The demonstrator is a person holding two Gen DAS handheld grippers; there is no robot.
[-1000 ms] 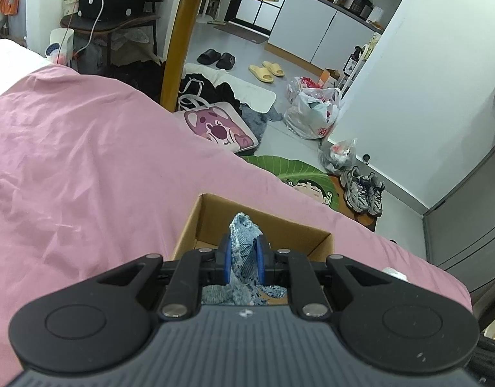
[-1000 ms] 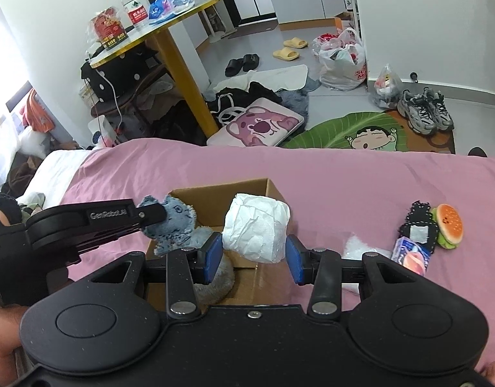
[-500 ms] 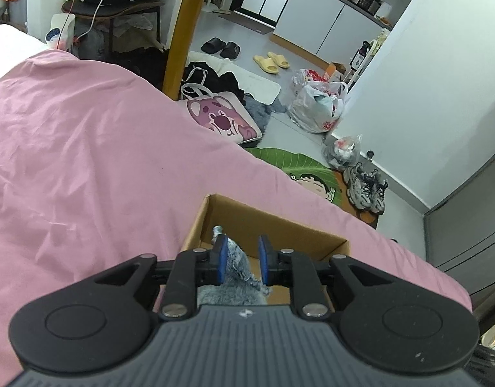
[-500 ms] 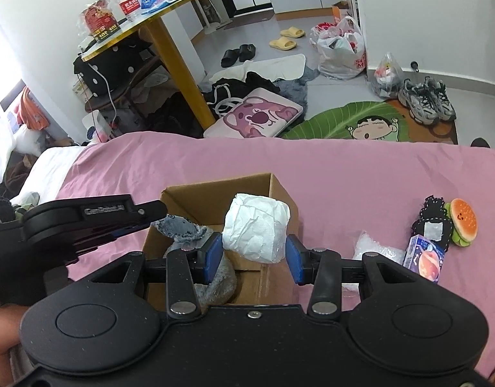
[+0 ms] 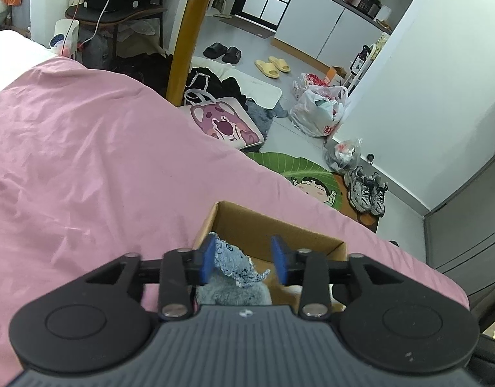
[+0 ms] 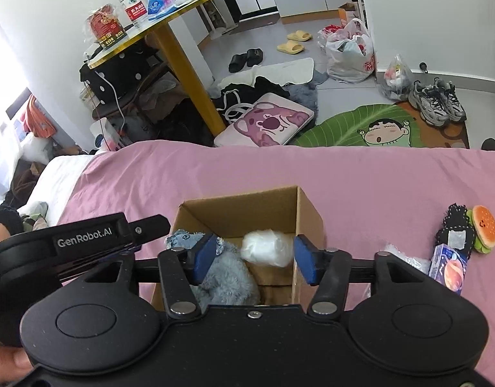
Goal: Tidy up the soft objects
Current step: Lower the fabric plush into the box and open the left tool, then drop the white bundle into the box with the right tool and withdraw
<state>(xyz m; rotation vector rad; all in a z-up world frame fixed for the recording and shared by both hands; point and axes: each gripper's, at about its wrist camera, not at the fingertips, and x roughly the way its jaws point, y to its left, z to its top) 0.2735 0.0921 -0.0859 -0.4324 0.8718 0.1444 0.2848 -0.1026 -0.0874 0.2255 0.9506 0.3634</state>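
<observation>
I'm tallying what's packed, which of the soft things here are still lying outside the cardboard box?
The burger plush and the black plush beside it, lying on the pink sheet right of the box. The blue-grey plush and white bundle are over the box.

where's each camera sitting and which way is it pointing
Left wrist: on the left gripper, looking along open fingers over the cardboard box and pink bedcover toward the floor.
Right wrist: on the right gripper, over the box at a white bundle; the left gripper and a hand show.
Shared: box, blue plush toy, yellow table leg.
</observation>
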